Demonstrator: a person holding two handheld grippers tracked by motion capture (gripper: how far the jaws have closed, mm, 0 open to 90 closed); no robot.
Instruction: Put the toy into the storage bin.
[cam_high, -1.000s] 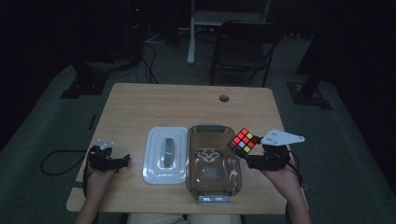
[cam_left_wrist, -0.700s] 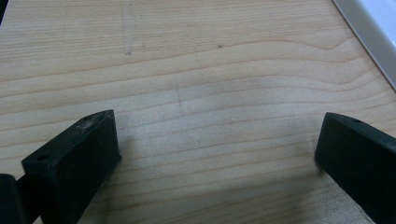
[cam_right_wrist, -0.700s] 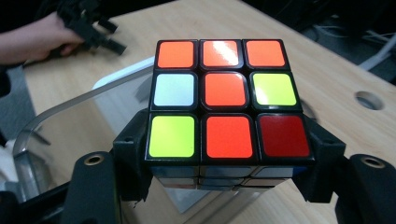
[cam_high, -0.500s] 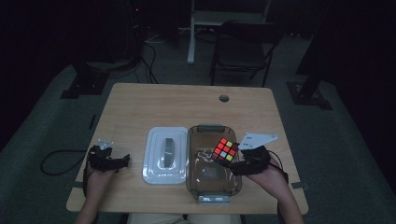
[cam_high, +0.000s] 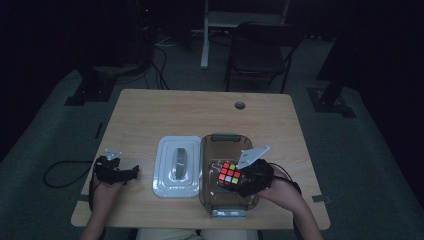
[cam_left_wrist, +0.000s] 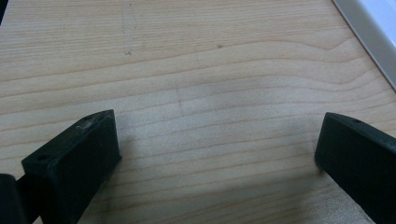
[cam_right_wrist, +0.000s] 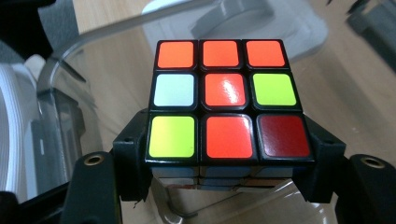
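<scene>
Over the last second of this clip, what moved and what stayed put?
The right gripper, shut on the multicoloured puzzle cube, carried it leftward and down from beside the clear brown plastic container to over its inside. The grip did not change. The left gripper stayed open and resting on the light wooden table, and the white lid and the container kept their places.

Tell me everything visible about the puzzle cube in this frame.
The puzzle cube is a three-by-three colour cube with black edges and glossy stickers. The face toward the right gripper view's camera shows mostly orange-red squares, plus two yellow-green, one pale and one dark red. The right gripper has its black jaws pressed on the cube's two opposite sides. In the high view it sits over the open smoky transparent container; whether it touches the container's floor cannot be told.
</scene>
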